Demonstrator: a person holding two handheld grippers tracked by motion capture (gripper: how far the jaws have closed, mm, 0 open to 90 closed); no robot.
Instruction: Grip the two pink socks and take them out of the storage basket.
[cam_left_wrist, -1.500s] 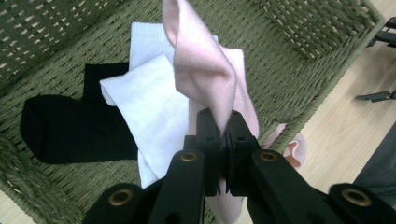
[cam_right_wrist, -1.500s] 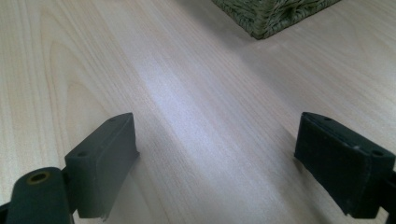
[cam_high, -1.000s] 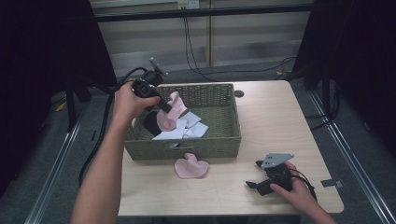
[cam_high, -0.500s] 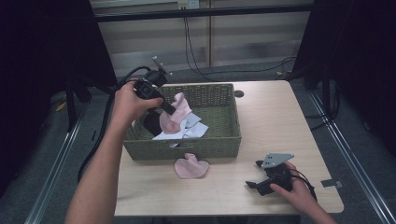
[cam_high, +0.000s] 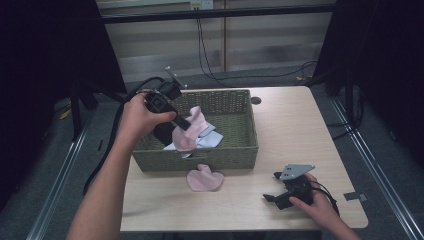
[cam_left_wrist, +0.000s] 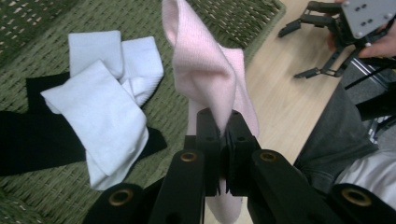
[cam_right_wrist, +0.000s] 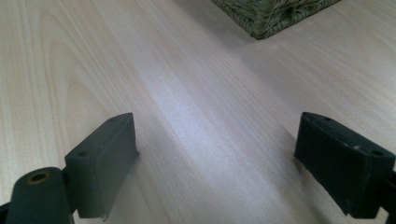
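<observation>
My left gripper is shut on a pink sock and holds it up over the green wicker basket. The sock hangs from the jaws above the basket's front part. A second pink sock lies flat on the table just in front of the basket. White socks and black socks lie on the basket floor. My right gripper rests on the table at the front right, open, with bare wood between its jaws.
The wooden table has free surface to the right of the basket. A corner of the basket lies ahead of the right gripper. A small dark hole sits behind the basket. Cables run across the floor behind the table.
The left gripper has carried the pink sock toward the basket's front and slightly upward. The right gripper has stayed in place.
</observation>
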